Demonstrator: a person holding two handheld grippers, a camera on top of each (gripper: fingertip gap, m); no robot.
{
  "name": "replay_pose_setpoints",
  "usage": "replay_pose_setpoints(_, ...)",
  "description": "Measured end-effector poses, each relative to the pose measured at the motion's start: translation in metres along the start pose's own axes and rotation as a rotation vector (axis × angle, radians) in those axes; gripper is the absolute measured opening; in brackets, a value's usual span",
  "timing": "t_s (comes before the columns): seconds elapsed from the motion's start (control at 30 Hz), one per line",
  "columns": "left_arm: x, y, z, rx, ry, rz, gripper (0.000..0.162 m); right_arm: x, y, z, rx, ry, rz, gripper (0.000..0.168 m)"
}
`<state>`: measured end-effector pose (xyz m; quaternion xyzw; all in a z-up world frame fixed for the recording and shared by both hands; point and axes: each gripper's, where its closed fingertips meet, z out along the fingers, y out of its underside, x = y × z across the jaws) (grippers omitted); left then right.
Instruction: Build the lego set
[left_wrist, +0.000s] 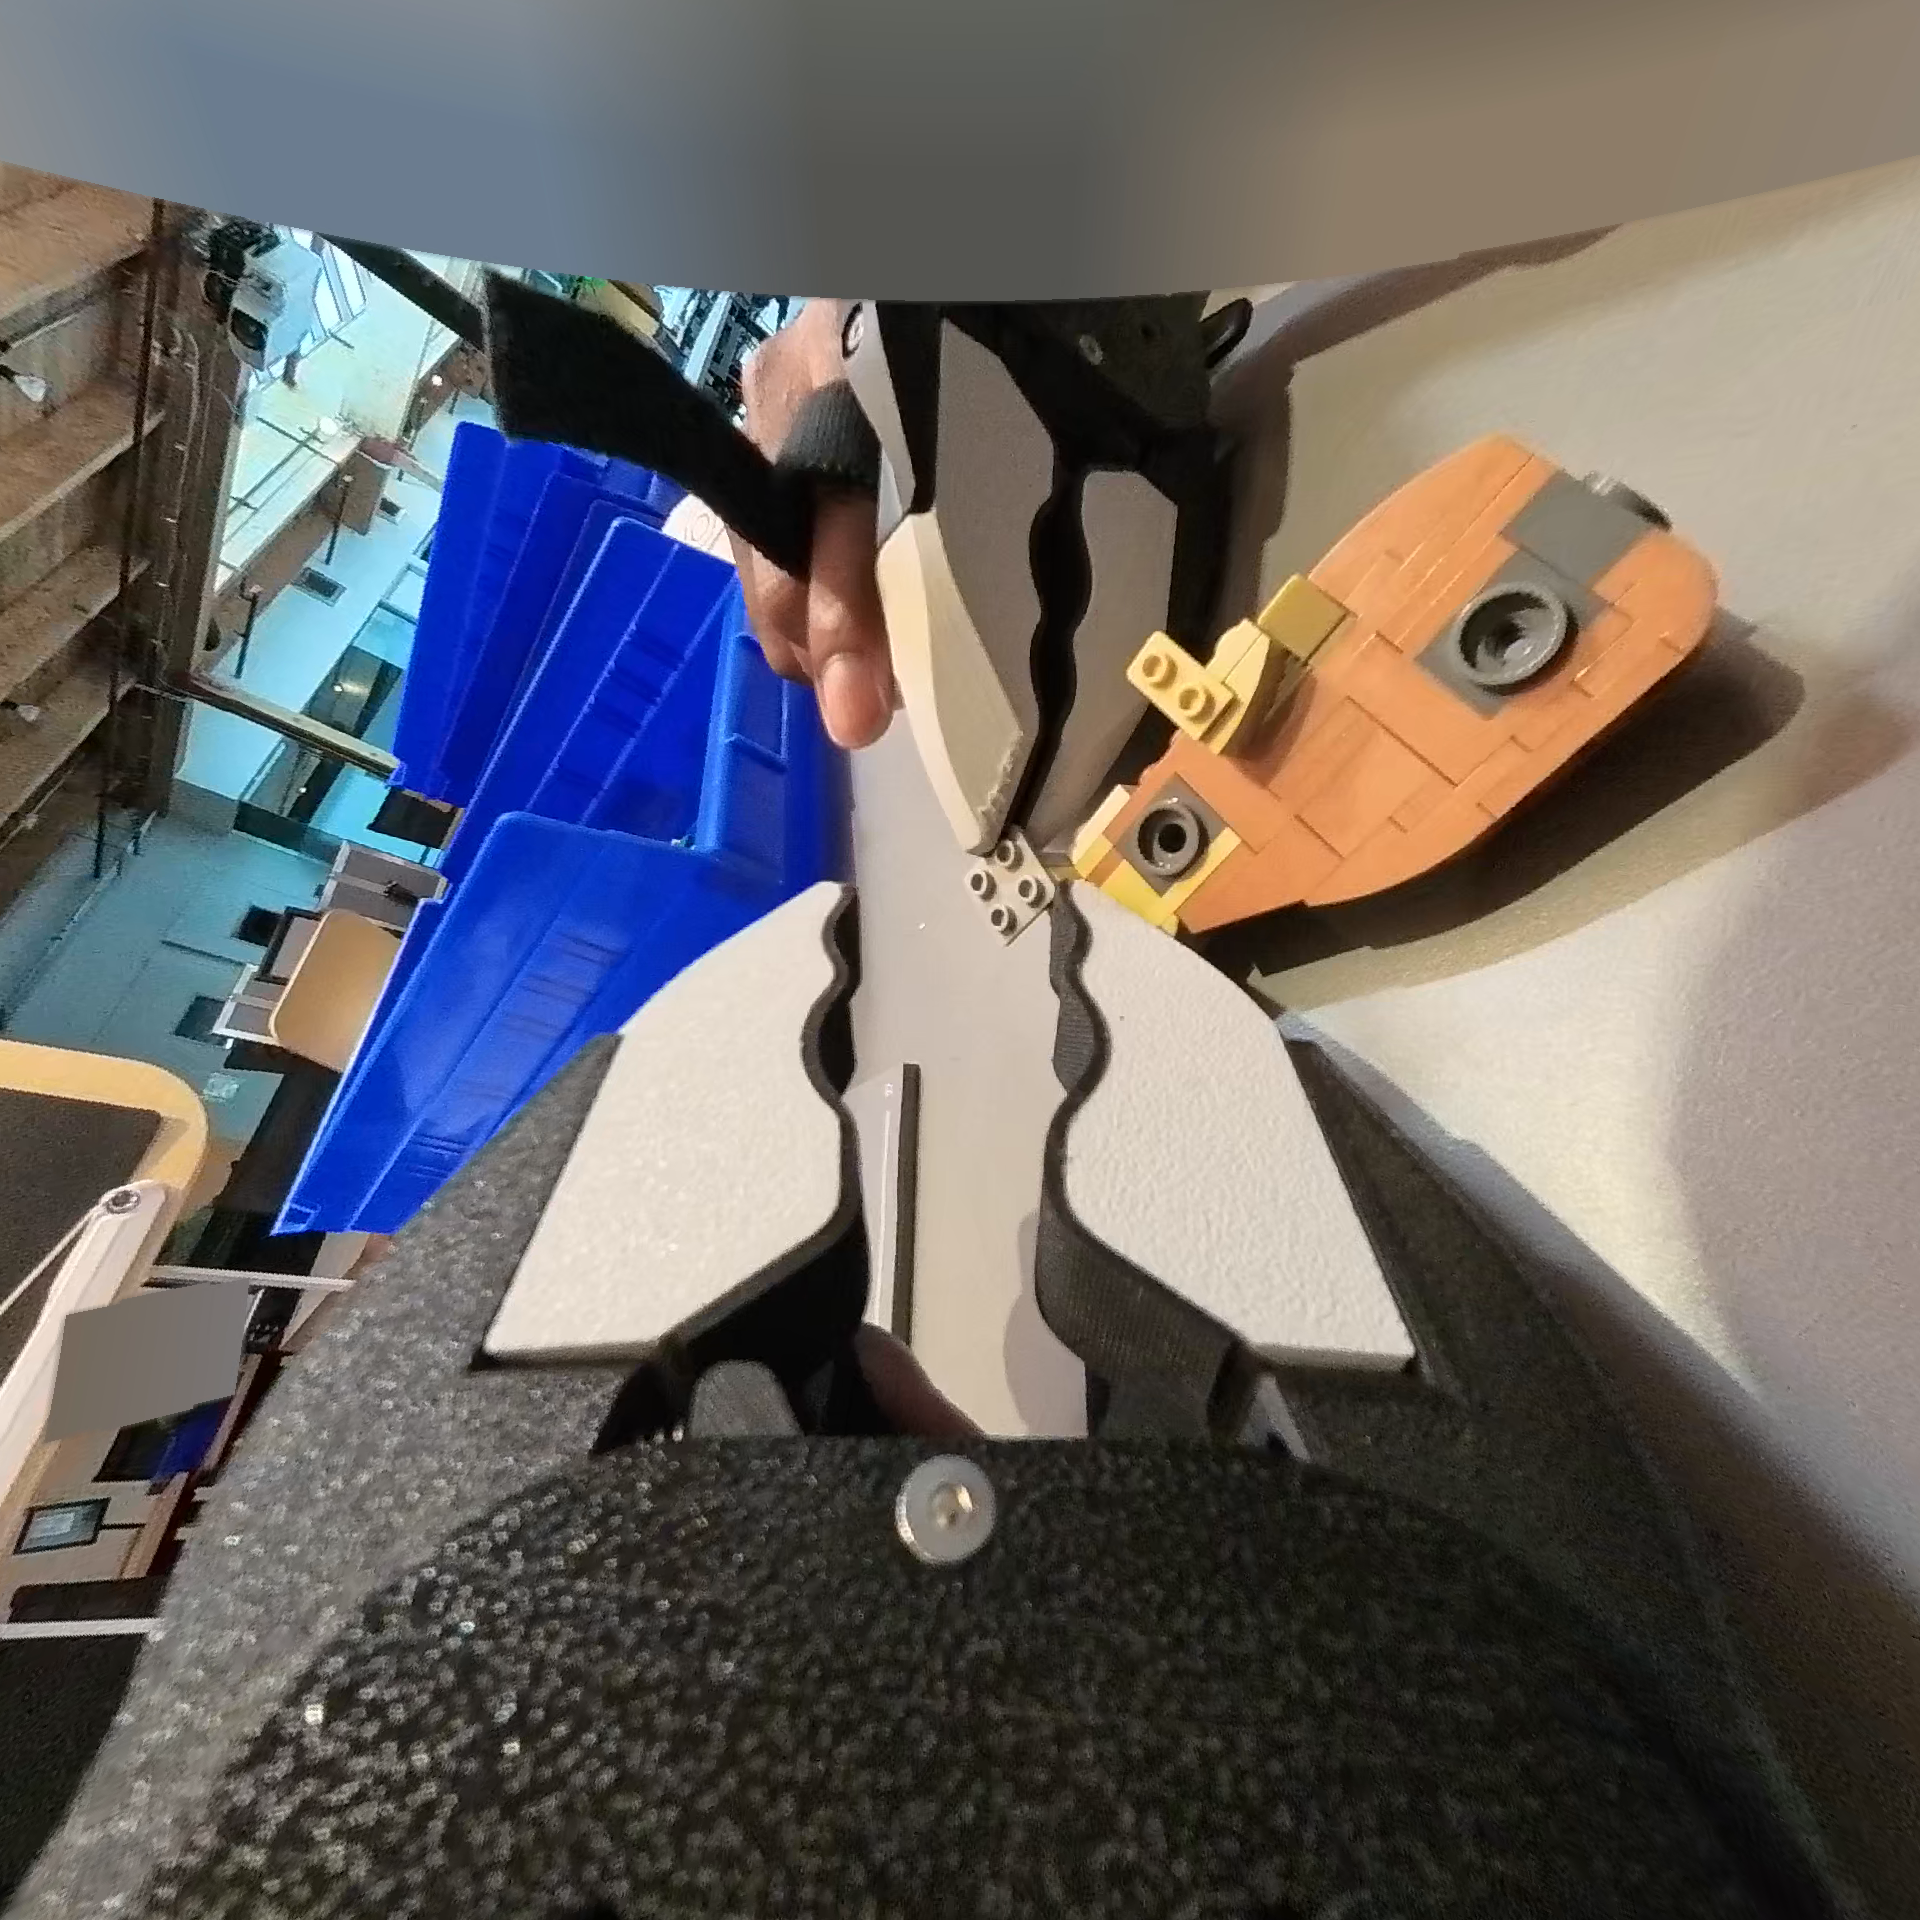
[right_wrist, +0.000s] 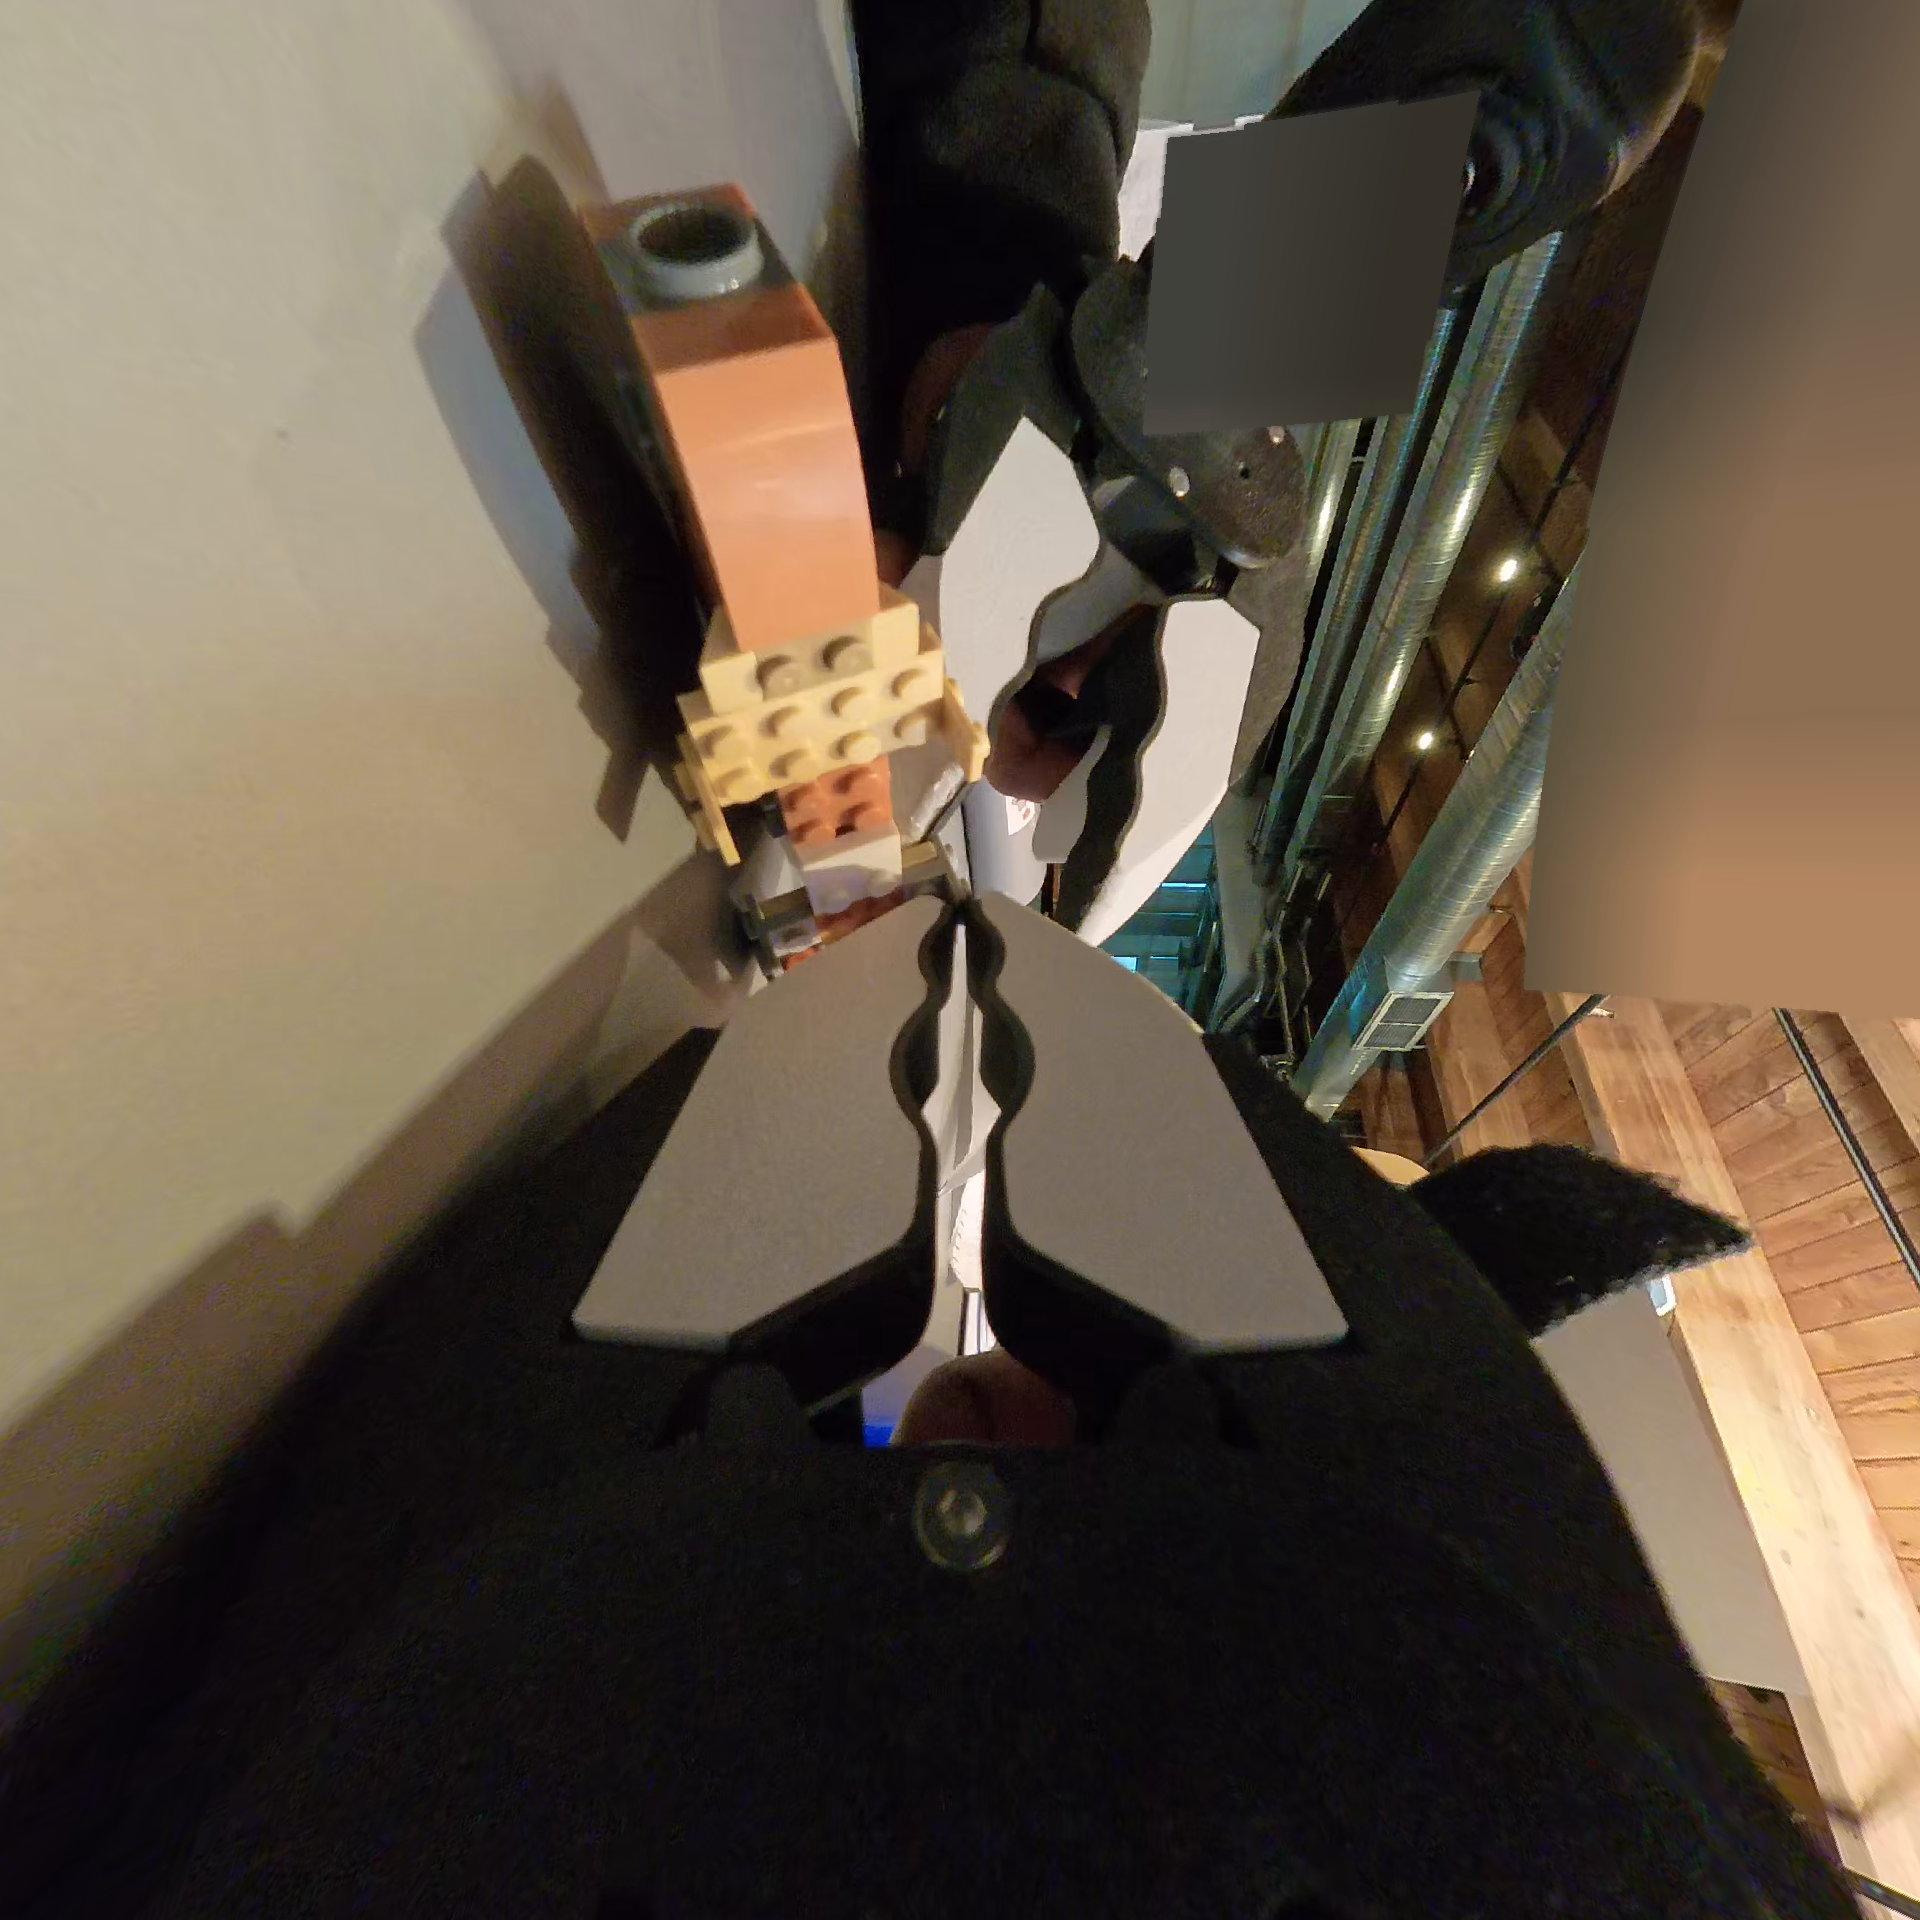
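Note:
An orange-brown lego model (left_wrist: 1382, 727) with tan pieces and grey round sockets lies on the white table (left_wrist: 1610, 1143) near its edge. It also shows in the right wrist view (right_wrist: 769, 447), with its tan studded end toward me. A small grey two-by-two plate (left_wrist: 1003, 888) sits just off that tan end. My right gripper (left_wrist: 1013, 821) comes in from above, shut, with its tips on the plate's upper corner; in its own view the right gripper (right_wrist: 961, 906) has its jaws almost touching. My left gripper (left_wrist: 951, 904) is open, and the plate lies between its tips, by the right finger.
Blue plastic bins (left_wrist: 582, 831) stand beyond the table edge on the left. A person's hand (left_wrist: 831, 634) holds the right gripper. The left gripper (right_wrist: 1039, 800) shows open beside the model in the right wrist view. The white table (right_wrist: 260, 520) stretches beyond the model. Left and right tips are no more than a few centimetres apart.

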<state>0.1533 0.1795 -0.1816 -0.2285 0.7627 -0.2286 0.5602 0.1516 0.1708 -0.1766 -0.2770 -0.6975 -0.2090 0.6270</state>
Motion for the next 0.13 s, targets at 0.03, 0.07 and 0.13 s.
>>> replay_pose_setpoints(0.03,0.0,0.0,-0.0001,0.0,-0.001,0.001,0.035,0.0,0.0,0.0,0.0,0.001,-0.001,0.002)
replay_pose_setpoints(0.07,0.0,0.0001,0.0,-0.001,-0.002,0.001,0.035,0.0,0.0001,0.0,0.0,0.004,-0.005,0.002)
replay_pose_setpoints(0.13,0.0,0.0009,0.0005,-0.009,-0.005,0.003,0.034,0.0006,0.0014,-0.0001,-0.001,0.017,-0.016,0.002)
